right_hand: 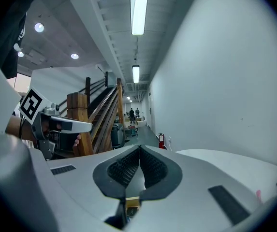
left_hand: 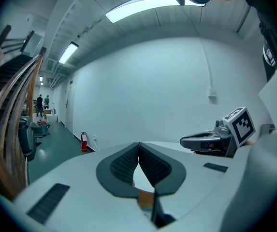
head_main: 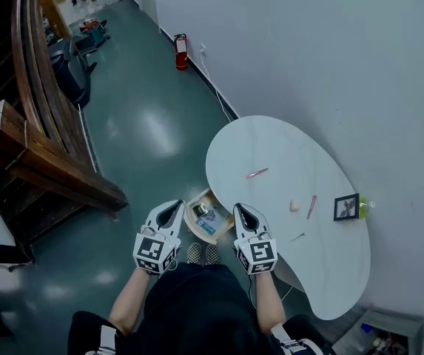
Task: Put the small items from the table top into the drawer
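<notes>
- The left gripper [head_main: 172, 208] is clenched: in its own view the ribbed pads meet at the tips with nothing between them
- The right gripper [head_main: 242, 212] is clenched too, its pads pressed together on nothing
- Both are held side by side in front of the person, off the near-left edge of the white table [head_main: 271, 139], pointing out and slightly down
- The open wooden drawer [head_main: 189, 217] shows between the two grippers and lower than them; a blue-and-white item and a small dark one lie inside
- The small items lie on the table top, none touching either gripper
- A pink pen [head_main: 257, 173] lies beyond the right gripper's tips, a little to their right
- A small cream lump [head_main: 294, 205] and a thin red stick [head_main: 311, 206] lie just beside each other, to the right of the right gripper
- A thin dark sliver [head_main: 298, 237] lies nearer the person, level with that gripper's marker cube
- A small picture frame [head_main: 346, 207] stands further right, near the wall, with a yellow-green object [head_main: 364, 207] just beside it
- A red fire extinguisher [head_main: 180, 52] stands on the floor against the wall, well apart from the table
</notes>
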### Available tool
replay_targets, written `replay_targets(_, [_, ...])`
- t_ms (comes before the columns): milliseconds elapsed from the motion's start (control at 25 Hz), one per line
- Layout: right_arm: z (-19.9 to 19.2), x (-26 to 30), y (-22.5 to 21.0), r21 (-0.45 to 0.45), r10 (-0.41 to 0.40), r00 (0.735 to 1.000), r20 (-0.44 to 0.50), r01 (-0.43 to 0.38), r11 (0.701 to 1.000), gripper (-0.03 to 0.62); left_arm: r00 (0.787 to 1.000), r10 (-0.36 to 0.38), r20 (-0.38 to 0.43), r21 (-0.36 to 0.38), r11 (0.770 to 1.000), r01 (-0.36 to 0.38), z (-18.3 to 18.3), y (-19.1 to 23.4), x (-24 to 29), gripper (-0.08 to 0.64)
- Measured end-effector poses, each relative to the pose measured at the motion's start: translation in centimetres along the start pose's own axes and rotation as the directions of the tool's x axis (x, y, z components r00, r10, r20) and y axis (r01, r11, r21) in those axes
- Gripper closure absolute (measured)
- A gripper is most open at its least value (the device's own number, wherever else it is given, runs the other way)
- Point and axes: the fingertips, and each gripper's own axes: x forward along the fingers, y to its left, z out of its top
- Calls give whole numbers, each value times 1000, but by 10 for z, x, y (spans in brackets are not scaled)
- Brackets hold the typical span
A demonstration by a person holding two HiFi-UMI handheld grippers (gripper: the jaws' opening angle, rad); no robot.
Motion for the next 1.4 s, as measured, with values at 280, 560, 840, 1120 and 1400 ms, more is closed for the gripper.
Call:
replay_targets(280, [-3, -3, -4, 3, -16, 1000, -10, 16, 1000, 561, 1000, -10, -14, -16, 1000, 10, -5, -3, 0, 540])
replay_targets(560, [-6, -8, -6, 13, -35, 999, -17, 35, 999, 561, 1000, -26, -2, -26, 999, 26, -4, -5, 2, 540])
replay_targets(840, [-9, -19, -11, 18, -99, 994, -34, 100, 995, 561, 995, -99, -16, -16, 995, 99, -5, -17, 14, 540])
replay_targets(1120, [-29, -52, -37, 53, -259, 963, -71, 263, 963, 561, 966, -252, -52, 15, 967, 253, -14, -49, 43, 540])
replay_targets(1400, [-68, -118, -68, 106, -477, 867, -141, 493, 864, 560, 881, -461, -109, 44, 883, 467, -29, -109, 74, 540])
